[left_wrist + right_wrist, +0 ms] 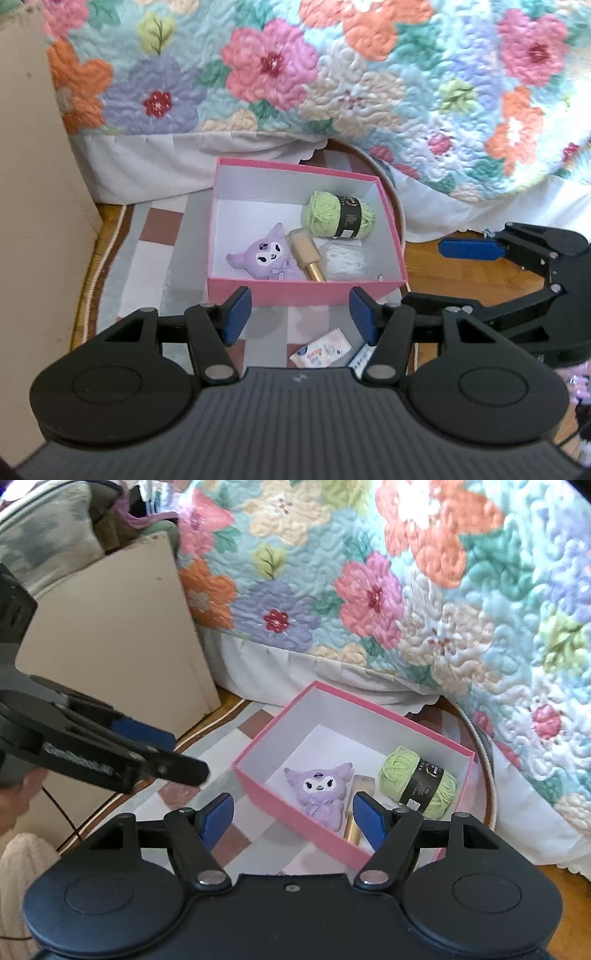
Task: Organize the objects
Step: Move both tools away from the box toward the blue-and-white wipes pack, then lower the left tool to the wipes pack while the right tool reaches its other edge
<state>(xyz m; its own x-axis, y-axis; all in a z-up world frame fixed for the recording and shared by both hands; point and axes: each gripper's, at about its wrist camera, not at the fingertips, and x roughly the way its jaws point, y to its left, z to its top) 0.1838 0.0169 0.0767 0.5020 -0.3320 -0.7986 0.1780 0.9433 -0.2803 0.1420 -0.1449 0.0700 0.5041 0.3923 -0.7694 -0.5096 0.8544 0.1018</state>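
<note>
A pink box with a white inside stands on the rug by the bed. In it lie a purple plush toy, a green yarn ball, a gold-and-beige tube and a white clear packet. My left gripper hovers above the box's near wall, open, nothing between its blue pads. My right gripper hangs over the box's near corner, open and empty, with the plush, tube and yarn beyond it. Each gripper shows in the other's view.
Two small packets lie on the checked rug just before the box. A flowered quilt hangs over the bed behind. A beige panel stands at the left. Wooden floor shows at the right.
</note>
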